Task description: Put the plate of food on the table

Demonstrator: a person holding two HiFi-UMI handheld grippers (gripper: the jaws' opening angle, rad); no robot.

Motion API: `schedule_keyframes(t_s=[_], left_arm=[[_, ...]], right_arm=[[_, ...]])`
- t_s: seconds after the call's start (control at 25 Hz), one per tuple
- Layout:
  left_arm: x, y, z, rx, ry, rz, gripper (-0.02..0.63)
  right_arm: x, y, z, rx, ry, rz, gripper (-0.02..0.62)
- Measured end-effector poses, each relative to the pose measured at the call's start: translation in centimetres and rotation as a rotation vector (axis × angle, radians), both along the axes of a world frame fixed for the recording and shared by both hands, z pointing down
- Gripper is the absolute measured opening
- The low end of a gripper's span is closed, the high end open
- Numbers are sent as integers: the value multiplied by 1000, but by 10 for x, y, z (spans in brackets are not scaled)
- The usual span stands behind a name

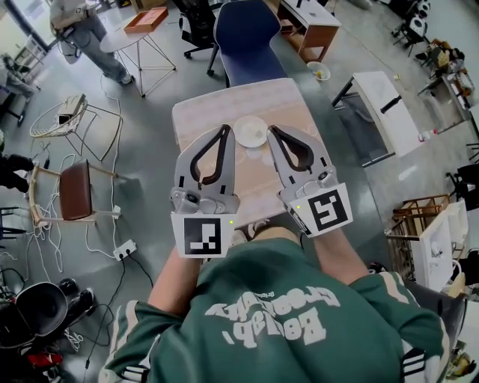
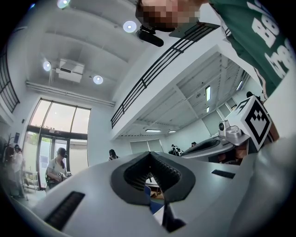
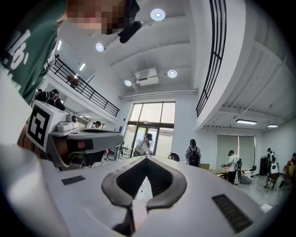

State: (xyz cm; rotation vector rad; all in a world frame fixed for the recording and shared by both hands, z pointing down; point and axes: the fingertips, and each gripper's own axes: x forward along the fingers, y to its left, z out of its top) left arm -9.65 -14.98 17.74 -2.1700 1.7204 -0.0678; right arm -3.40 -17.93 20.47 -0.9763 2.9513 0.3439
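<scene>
In the head view a white plate (image 1: pixel 251 132) lies on a small square table with a pale cloth (image 1: pixel 209 106), just beyond my two grippers. A smaller pale item (image 1: pixel 268 158) sits on the table near the plate; I cannot tell what it is. My left gripper (image 1: pixel 225 129) is raised over the table's left half, jaws shut and empty. The right gripper (image 1: pixel 272 129) hovers beside it, also shut with nothing held. Both gripper views look out across the room and do not show the plate. The left gripper (image 2: pixel 149 153) and the right gripper (image 3: pixel 146 159) each show tips meeting.
A blue chair (image 1: pixel 245 37) stands at the table's far side. A round side table with an orange tray (image 1: pixel 146 20) is at the back left, a brown chair (image 1: pixel 75 191) and a power strip (image 1: pixel 125 249) on the left floor, a white desk (image 1: pixel 382 112) to the right. People stand around the room.
</scene>
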Motion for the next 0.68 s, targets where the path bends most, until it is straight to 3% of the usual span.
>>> schedule_keyframes(t_s=[0.68], left_arm=[[-20, 15, -11, 20, -45, -16, 9]], right_arm=[[-26, 22, -3, 35, 17, -36, 15]])
